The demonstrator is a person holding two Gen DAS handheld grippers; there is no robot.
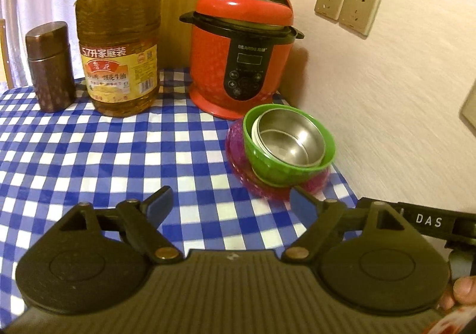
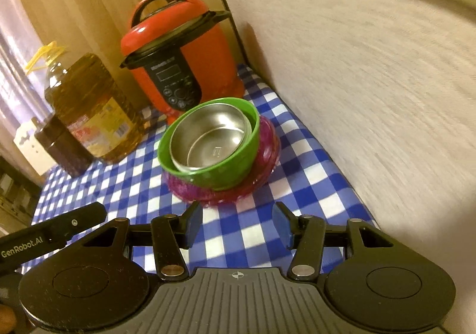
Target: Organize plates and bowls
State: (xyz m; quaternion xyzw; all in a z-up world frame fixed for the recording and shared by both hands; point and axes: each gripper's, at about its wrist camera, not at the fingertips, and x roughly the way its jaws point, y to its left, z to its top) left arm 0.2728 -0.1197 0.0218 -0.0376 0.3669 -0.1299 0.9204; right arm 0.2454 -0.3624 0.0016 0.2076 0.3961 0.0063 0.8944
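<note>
Resting near the right-hand edge of the counter (image 1: 89, 155), close to the pale wall (image 1: 386, 81): a nested stack. Lowest, a magenta plate (image 1: 238, 161), patterned and translucent. On it, a green bowl (image 1: 285, 173). Inside that, a steel bowl (image 1: 291, 137), pushed toward the green rim's far side in the left wrist view, with what may be a white rim tucked behind it, though too little shows to be sure. Stack tilted slightly rather than level. Just behind, nearly touching the plate's far edge: a red pressure cooker (image 1: 241, 45) with black lid handle and dark control panel. Further left, a large oil bottle (image 1: 117, 45) with yellow cap, then a brown metal canister (image 1: 49, 66) beside it, both upright on the blue-and-white checked cloth. Two wall sockets (image 1: 346, 5) above and right of the cooker.

Left tongs (image 1: 230, 204) spread wide, holding nothing, only checked cloth between the blue pads, short of the stack and a little left of it. Right tongs (image 2: 238, 226) parted at a moderate gap, likewise empty, pointing at the plate's near edge without touching. Fingertips of a hand (image 1: 462, 289) visible at the lower right of the left wrist view. Seen at the lower left of the right wrist view: a black bar of the other tool, lettered.
</note>
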